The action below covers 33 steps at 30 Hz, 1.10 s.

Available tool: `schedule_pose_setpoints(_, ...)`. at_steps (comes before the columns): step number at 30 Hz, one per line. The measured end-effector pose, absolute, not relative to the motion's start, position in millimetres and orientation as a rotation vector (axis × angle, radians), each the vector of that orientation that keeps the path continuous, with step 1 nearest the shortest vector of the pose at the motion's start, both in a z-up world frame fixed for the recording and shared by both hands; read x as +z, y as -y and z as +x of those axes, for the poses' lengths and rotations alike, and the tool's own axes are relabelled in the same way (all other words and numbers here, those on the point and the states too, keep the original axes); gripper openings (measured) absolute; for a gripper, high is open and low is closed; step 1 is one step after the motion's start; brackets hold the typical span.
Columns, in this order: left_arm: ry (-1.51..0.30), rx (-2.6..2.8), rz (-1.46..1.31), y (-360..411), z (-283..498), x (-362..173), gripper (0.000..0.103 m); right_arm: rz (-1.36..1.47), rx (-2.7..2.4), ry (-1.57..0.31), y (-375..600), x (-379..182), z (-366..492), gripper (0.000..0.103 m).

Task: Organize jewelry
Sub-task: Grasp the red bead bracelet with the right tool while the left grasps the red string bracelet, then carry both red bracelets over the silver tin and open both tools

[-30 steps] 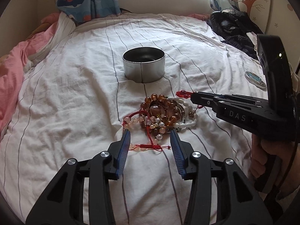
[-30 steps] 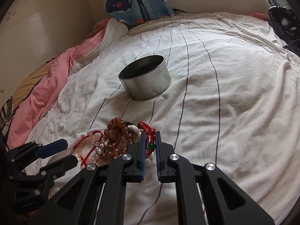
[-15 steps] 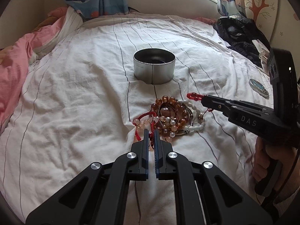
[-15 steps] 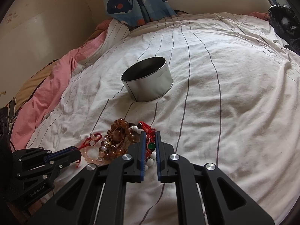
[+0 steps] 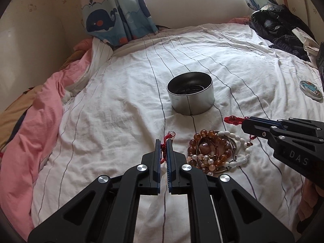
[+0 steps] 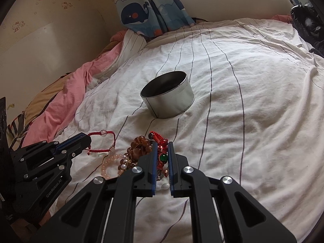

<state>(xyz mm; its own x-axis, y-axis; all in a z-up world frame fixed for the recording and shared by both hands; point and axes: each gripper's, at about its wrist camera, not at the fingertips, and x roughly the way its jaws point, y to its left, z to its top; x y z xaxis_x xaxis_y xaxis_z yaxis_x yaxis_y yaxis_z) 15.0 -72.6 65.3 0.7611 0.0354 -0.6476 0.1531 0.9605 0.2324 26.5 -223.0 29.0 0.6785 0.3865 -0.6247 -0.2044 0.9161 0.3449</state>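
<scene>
on a striped white bed (image 5: 113, 109) under whale curtains (image 5: 113, 16), the left claw (image 5: 164, 141) pinches a red cord bracelet (image 6: 102, 141); the right claw (image 6: 162, 143) grips another, apparently green-beaded (image 6: 163, 157), beside heaped beads (image 5: 212, 151) near a tin (image 5: 190, 95).

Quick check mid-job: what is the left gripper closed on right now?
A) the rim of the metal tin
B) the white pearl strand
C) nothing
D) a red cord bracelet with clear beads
D: the left gripper is shut on the red cord bracelet, which hangs from its tip beside the bead pile, short of the metal tin.
</scene>
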Motion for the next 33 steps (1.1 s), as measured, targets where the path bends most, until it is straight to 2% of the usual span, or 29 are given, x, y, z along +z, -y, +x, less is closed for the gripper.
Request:
schedule_pose_setpoints(9, -0.629, -0.023, 0.328, 74, 17, 74, 0.005, 0.307, 0.405, -0.696, 220, 33, 24, 0.010)
schedule_pose_setpoints(22, -0.646, -0.277, -0.145, 29, 55, 84, 0.005, 0.292, 0.401, -0.638, 218, 59, 46, 0.010)
schedule_pose_setpoints(33, -0.608, -0.370, -0.251, 50, 103, 89, 0.005, 0.202, 0.350, -0.609, 213, 65, 85, 0.010)
